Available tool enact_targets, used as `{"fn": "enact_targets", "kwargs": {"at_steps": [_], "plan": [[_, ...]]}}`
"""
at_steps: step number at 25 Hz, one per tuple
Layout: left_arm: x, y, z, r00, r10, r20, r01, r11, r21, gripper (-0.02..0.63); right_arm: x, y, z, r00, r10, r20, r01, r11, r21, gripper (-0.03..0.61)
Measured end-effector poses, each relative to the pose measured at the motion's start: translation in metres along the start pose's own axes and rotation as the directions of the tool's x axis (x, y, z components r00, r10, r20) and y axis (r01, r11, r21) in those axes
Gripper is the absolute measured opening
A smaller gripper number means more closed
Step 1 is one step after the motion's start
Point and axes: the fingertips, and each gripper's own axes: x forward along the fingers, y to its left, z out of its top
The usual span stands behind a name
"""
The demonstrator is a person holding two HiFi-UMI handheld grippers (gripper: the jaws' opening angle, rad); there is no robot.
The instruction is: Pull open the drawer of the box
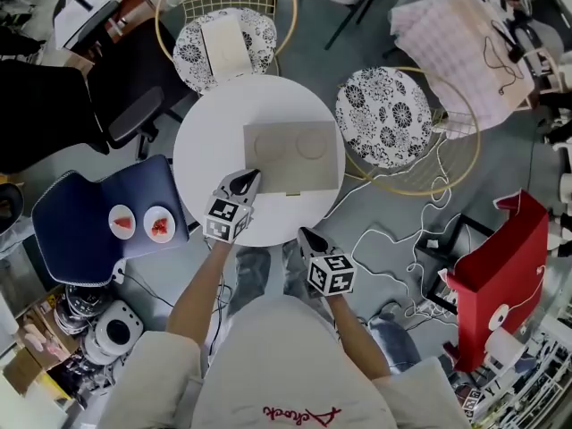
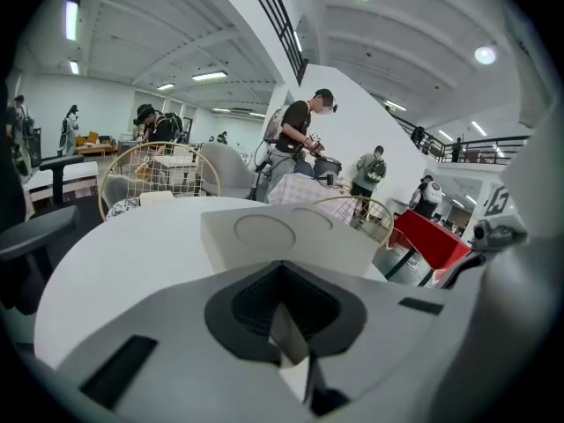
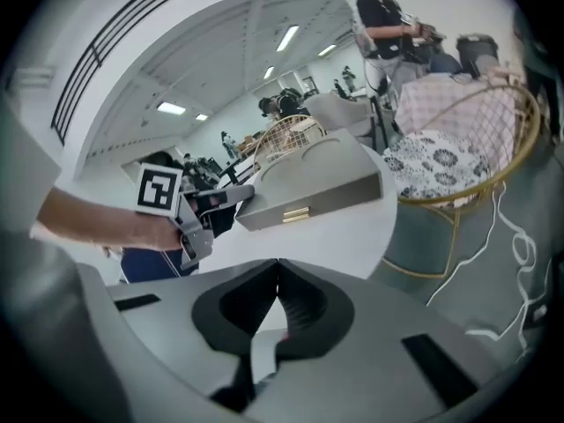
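The person's left forearm reaches up and forward from the body, carrying the left gripper [image 1: 252,178] to the near left corner of the box [image 1: 291,157]. Its tips lie just beside that corner; whether they touch it cannot be told. In the left gripper view its jaws meet at the tips with nothing between them. The right arm is bent closer to the body, and the right gripper [image 1: 305,234] sits nearer to the person than the box, well short of it, over the near rim of the table [image 1: 204,137]. Its jaws are also pressed together and empty.

There is one box, flat and beige, lying on the round white table, with two round impressions in its top. Its one drawer is closed, flush with the front, and carries one gold handle [image 3: 295,214]. Two wire chairs with patterned cushions stand off the table: one beyond the box [image 1: 223,47], one to its right [image 1: 384,116].
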Motion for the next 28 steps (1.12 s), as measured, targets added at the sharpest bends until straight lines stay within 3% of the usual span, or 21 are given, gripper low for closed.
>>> {"fn": "enact_targets", "kwargs": {"at_steps": [2, 4, 6, 8, 10, 11, 13, 16, 17, 18, 21, 23, 25, 28], "plan": [[0.000, 0.000, 0.001, 1.000, 0.002, 0.002, -0.002, 1.000, 0.000, 0.012, 0.004, 0.002, 0.005, 0.998, 0.050, 0.037, -0.056, 0.982, 0.179, 0.015], [-0.001, 0.000, 0.000, 1.000, 0.002, 0.001, -0.002, 1.000, -0.001, 0.011, 0.008, 0.001, 0.010, 0.991, 0.087, 0.105, -0.122, 0.913, 0.390, 0.015], [-0.001, -0.001, -0.001, 1.000, 0.001, 0.003, -0.001, 1.000, -0.003, 0.011, 0.012, -0.004, 0.013, 0.979, 0.091, 0.180, -0.181, 0.788, 0.588, 0.015], [0.000, -0.001, -0.001, 1.000, 0.000, 0.005, 0.000, 1.000, -0.006, 0.011, 0.016, -0.013, 0.016, 0.966, 0.073, 0.249, -0.237, 0.637, 0.733, 0.015], [0.000, -0.001, -0.001, 1.000, 0.000, 0.004, 0.000, 1.000, -0.007, 0.012, 0.021, -0.020, 0.019, 0.945, 0.050, 0.323, -0.306, 0.485, 0.820, 0.015], [0.000, -0.001, -0.001, 1.000, 0.000, 0.004, 0.000, 1.000, -0.006, 0.011, 0.022, -0.024, 0.019, 0.935, 0.037, 0.352, -0.334, 0.423, 0.842, 0.015], [0.001, -0.001, 0.000, 1.000, -0.001, 0.008, 0.001, 1.000, -0.005, 0.011, 0.027, -0.029, 0.016, 0.924, 0.011, 0.382, -0.363, 0.337, 0.869, 0.015], [0.001, -0.001, 0.000, 1.000, -0.003, 0.003, 0.003, 1.000, -0.007, 0.011, 0.031, -0.032, 0.014, 0.907, -0.024, 0.421, -0.404, 0.239, 0.883, 0.015], [0.001, -0.002, -0.001, 1.000, -0.005, -0.001, 0.005, 1.000, -0.006, 0.011, 0.031, -0.033, 0.014, 0.900, -0.035, 0.434, -0.415, 0.230, 0.880, 0.015], [0.001, -0.002, -0.001, 1.000, -0.007, -0.003, 0.007, 1.000, -0.004, 0.011, 0.031, -0.033, 0.015, 0.897, -0.038, 0.440, -0.419, 0.243, 0.875, 0.017], [0.001, -0.001, 0.001, 1.000, -0.014, -0.004, 0.013, 1.000, -0.005, 0.011, 0.036, -0.031, 0.018, 0.897, -0.021, 0.442, -0.414, 0.310, 0.856, 0.027], [0.001, -0.001, 0.000, 1.000, -0.014, -0.010, 0.014, 1.000, -0.010, 0.011, 0.039, -0.032, 0.022, 0.887, -0.019, 0.462, -0.434, 0.310, 0.846, 0.111], [0.002, -0.001, -0.001, 1.000, -0.017, -0.013, 0.017, 1.000, -0.009, 0.011, 0.042, -0.033, 0.028, 0.874, -0.016, 0.486, -0.458, 0.305, 0.835, 0.117], [0.002, -0.001, -0.001, 1.000, -0.023, -0.019, 0.023, 1.000, -0.002, 0.011, 0.049, -0.032, 0.038, 0.862, 0.008, 0.507, -0.482, 0.322, 0.815, 0.117]]}}
